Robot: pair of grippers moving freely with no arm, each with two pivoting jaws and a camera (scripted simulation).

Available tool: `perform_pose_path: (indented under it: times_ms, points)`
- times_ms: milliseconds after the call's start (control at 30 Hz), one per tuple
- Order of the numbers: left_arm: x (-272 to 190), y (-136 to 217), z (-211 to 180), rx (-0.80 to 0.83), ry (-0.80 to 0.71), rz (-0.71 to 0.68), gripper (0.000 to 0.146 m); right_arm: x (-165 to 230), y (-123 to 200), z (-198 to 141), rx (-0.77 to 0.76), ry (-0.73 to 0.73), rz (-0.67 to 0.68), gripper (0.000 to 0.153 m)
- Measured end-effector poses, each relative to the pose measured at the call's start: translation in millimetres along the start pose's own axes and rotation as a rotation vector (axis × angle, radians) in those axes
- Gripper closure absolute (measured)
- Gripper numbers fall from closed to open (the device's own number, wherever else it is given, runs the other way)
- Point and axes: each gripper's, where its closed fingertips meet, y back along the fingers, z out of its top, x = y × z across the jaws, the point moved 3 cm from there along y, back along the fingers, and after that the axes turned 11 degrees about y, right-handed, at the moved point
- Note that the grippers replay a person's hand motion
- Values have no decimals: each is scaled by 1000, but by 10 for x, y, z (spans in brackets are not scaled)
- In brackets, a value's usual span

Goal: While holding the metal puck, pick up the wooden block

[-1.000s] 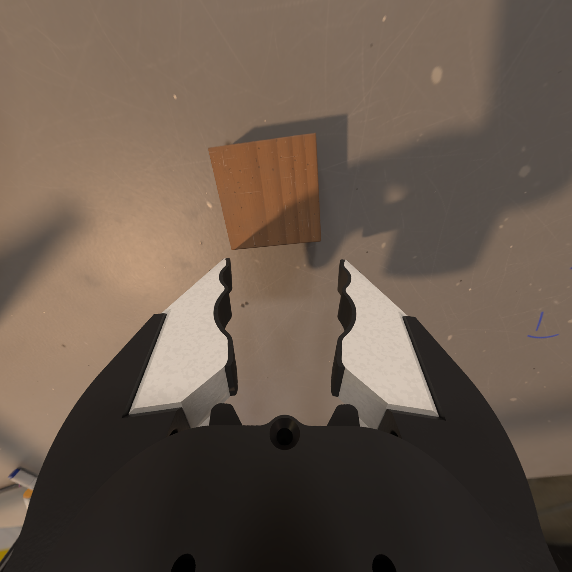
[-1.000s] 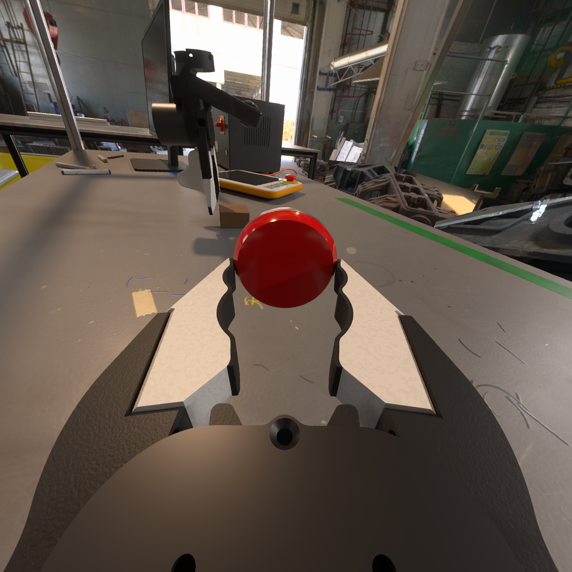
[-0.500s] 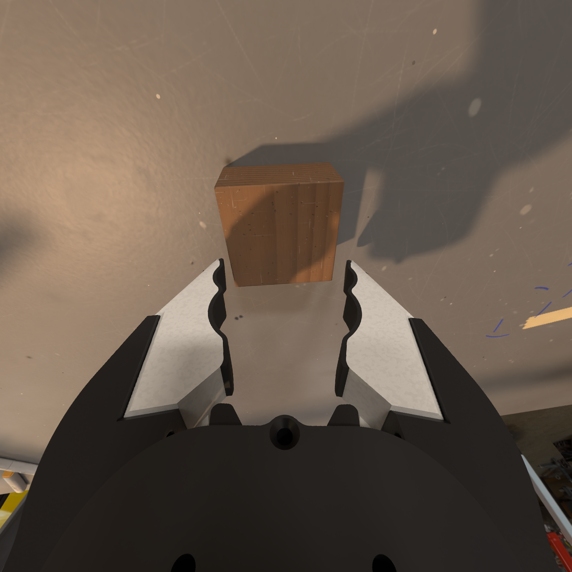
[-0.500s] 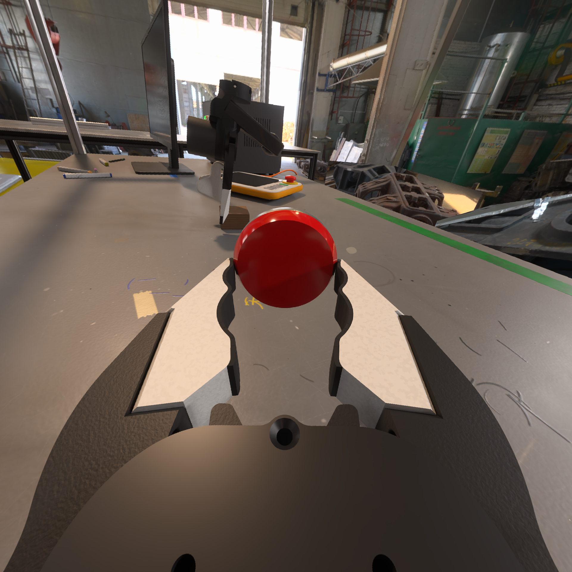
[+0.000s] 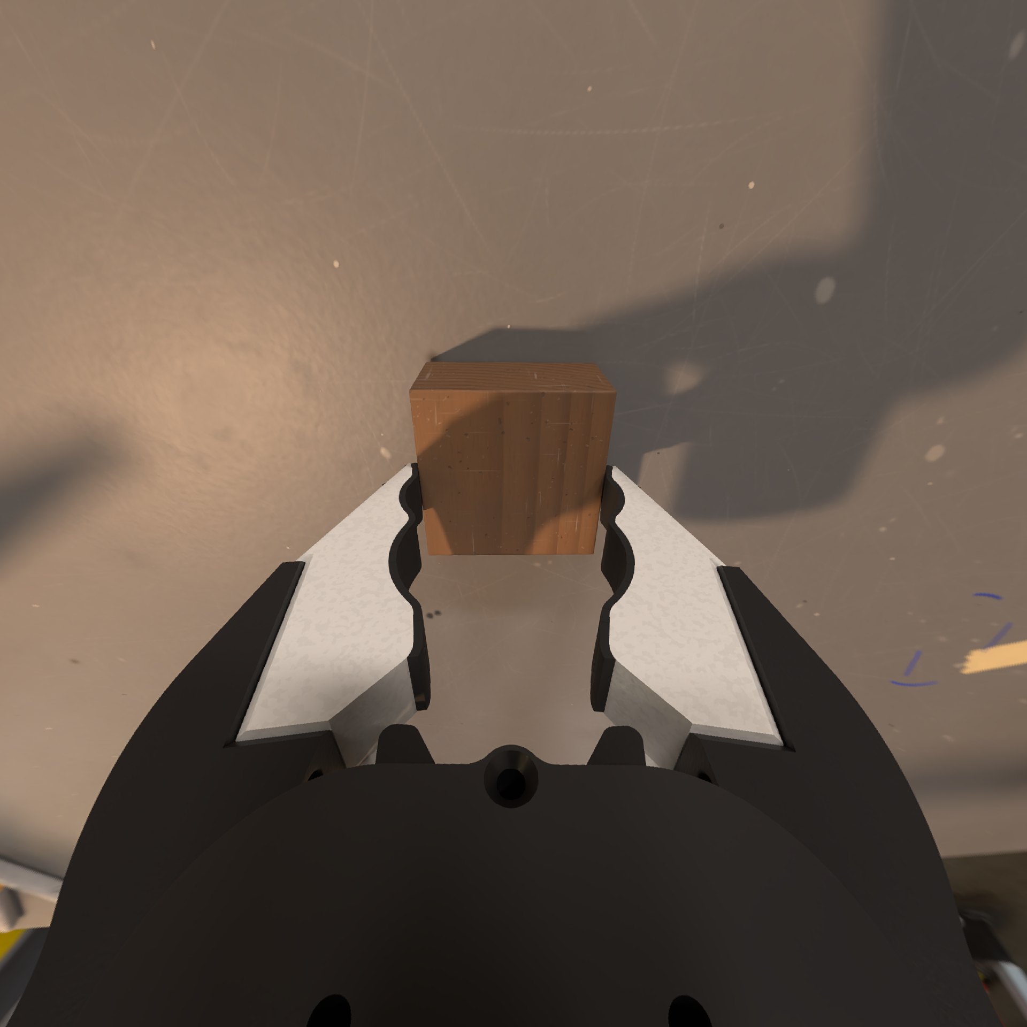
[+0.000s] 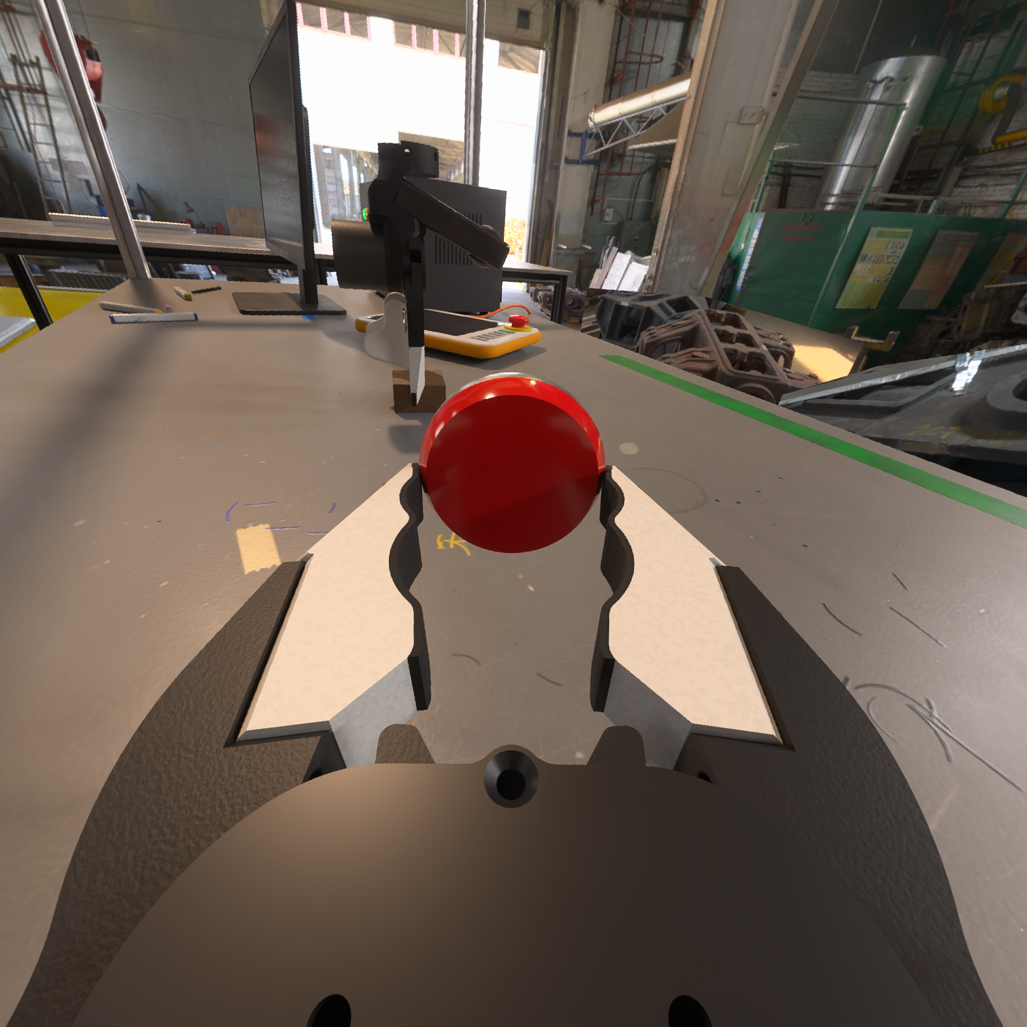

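Note:
The wooden block [image 5: 511, 467] sits on the grey table [image 5: 278, 278], between the fingertips of my left gripper [image 5: 512, 483]. Both pads touch the block's sides, so the gripper is shut on it. In the right wrist view the left gripper [image 6: 414, 389] points straight down over the block [image 6: 436, 386], which rests on the table. My right gripper [image 6: 511, 478] is shut on the metal puck [image 6: 511, 467], which has a red face and a silver rim, and holds it above the table.
At the far end of the table stand a monitor [image 6: 283, 166], a black box [image 6: 472, 250] and a yellow handheld controller [image 6: 478, 336]. Markers [image 6: 153, 317] lie far left. A green stripe [image 6: 806, 433] runs along the right edge. A strip of yellow tape [image 6: 255, 547] lies left.
The left gripper came down from above the block, straddled it, and narrowed its fingers onto its sides. The right gripper and the puck have stayed still.

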Motion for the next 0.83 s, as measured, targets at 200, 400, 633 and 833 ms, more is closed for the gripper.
perform_pose_path:
  times_ms: [200, 400, 633, 833]
  points:
    - [-26, 7, 44, -87, -151, 56, 81, 12, -11, -5, 10, 11, 5, 88]
    - [-97, 287, 86, -269, -326, 270, 81, -18, 19, 0, -4, -2, -9, 88]
    - [-211, 1043, 67, -524, -654, 805, 81, -35, 31, 6, -5, 5, -14, 88]
    - [-652, 1673, -164, -788, -966, 1256, 81, -143, 116, 192, -119, -51, -69, 88]
